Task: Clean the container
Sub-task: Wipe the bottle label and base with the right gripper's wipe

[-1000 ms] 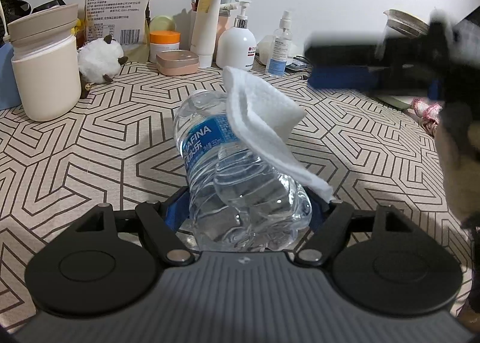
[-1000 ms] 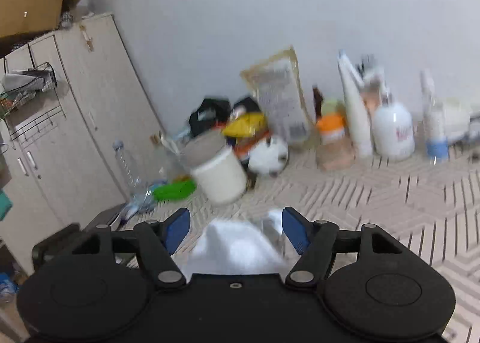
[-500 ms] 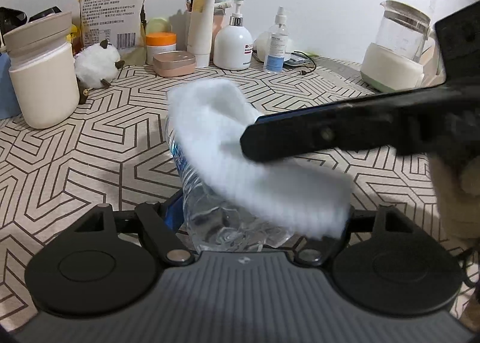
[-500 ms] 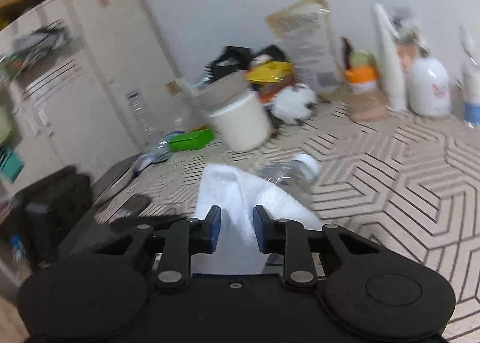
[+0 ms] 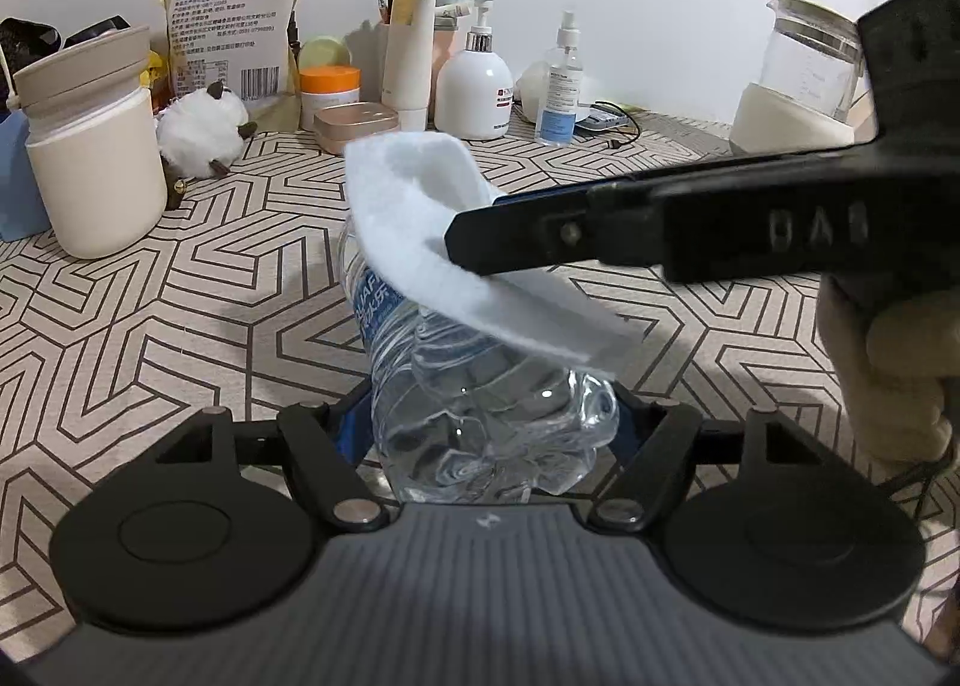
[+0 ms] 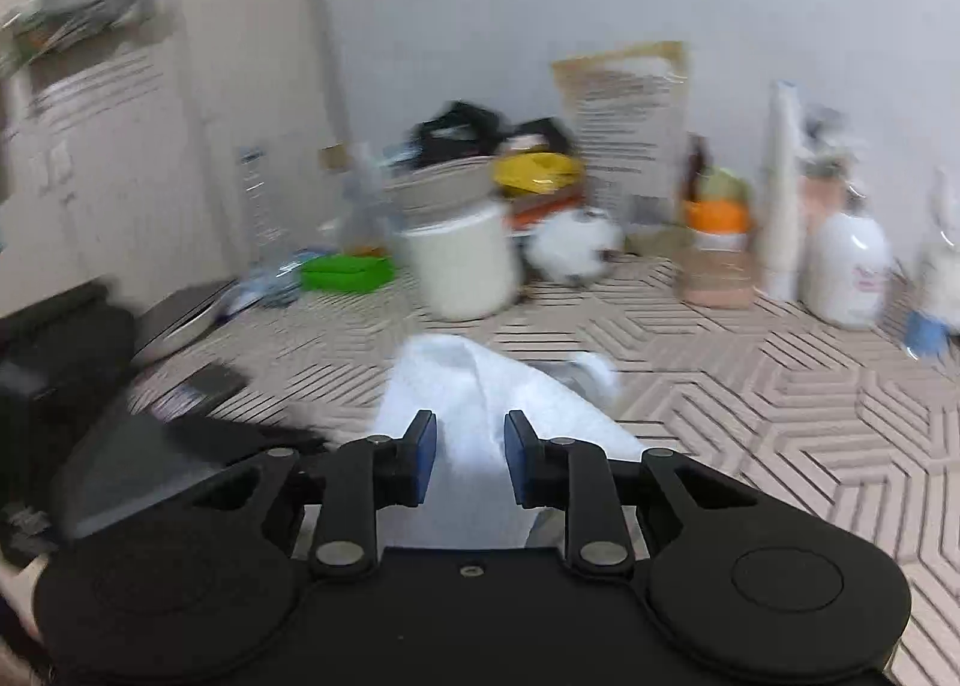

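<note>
A clear plastic water bottle (image 5: 468, 386) with a blue label lies between the pads of my left gripper (image 5: 486, 422). Its jaws are closing on the crumpled base. A white cloth (image 5: 408, 206) hangs folded over the bottle's upper side. My right gripper (image 5: 474, 242) reaches in from the right and is shut on that cloth. In the right wrist view the cloth (image 6: 456, 380) is bunched between the blue pads of the right gripper (image 6: 468, 446). The bottle's neck (image 6: 585, 374) shows blurred just beyond the cloth.
A person's hand (image 5: 888, 368) holds the right gripper. On the patterned table stand a white canister (image 5: 90, 170), a plush toy (image 5: 201, 137), a pump bottle (image 5: 474, 92), a food bag (image 5: 234, 20) and a glass kettle (image 5: 804, 80). A green box (image 6: 345, 272) sits far left.
The right gripper came in from the right, shut on the cloth that lay draped over the bottle, and now holds it across the bottle's top. The left gripper kept still.
</note>
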Motion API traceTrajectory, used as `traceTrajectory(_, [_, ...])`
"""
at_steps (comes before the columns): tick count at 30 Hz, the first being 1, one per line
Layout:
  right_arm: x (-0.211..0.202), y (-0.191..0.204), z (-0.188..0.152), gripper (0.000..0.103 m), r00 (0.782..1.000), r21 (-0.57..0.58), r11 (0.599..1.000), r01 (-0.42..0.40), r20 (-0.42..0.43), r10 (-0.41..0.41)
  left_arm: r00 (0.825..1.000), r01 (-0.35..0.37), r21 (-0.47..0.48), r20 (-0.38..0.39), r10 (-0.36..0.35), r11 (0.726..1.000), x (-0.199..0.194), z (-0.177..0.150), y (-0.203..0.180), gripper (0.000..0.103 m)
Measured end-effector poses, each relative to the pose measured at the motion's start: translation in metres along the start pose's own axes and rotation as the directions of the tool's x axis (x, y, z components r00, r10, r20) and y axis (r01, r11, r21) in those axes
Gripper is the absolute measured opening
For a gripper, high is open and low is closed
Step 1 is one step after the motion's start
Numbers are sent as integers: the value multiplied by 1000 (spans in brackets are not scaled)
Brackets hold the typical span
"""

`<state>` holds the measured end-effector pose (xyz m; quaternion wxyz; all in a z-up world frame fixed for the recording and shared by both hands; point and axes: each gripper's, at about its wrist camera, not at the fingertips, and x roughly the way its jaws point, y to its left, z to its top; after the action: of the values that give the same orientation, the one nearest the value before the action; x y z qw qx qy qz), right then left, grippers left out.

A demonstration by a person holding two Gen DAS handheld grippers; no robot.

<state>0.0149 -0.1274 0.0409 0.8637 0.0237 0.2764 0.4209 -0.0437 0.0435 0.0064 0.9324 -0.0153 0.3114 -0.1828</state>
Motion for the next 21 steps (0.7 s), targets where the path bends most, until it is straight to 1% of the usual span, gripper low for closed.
traceTrajectory(4, [1,-18,0,31,1000,102,995,-9,1,9,1000,-8,10,-3,8,1000,0,0,-2,72])
traceTrajectory(6, [4,-23,2,31,1000,128,992,-3,5,3,1000,-3,5,-2,3,1000,0,0,-1,72])
traceTrajectory(8, [8,-27,4,38,1000,151,989,3,10,-5,1000,-1,3,-1,1,1000,1,0,2,73])
traceTrajectory(10, [12,-32,6,42,1000,182,983,1,13,-3,1000,2,4,-1,-2,1000,1,0,4,74])
traceTrajectory(11, [15,-33,6,42,1000,192,981,-4,14,2,1000,3,4,-2,-3,1000,1,0,5,74])
traceTrajectory(13, [17,-32,6,44,1000,190,982,-6,19,3,1000,4,5,-3,-4,1000,2,1,5,75])
traceTrajectory(14, [19,-30,7,49,1000,180,984,-4,19,0,1000,6,-3,-1,-6,1000,2,1,6,75])
traceTrajectory(17, [25,-23,9,57,1000,143,990,8,8,-10,1000,17,-37,8,-17,999,2,1,12,75])
traceTrajectory(20, [26,-17,9,57,1000,128,991,26,3,-27,1000,12,-38,7,-12,999,3,1,15,76])
traceTrajectory(21, [23,-14,7,57,1000,118,993,20,1,-20,1000,6,-39,8,-6,999,3,1,15,77])
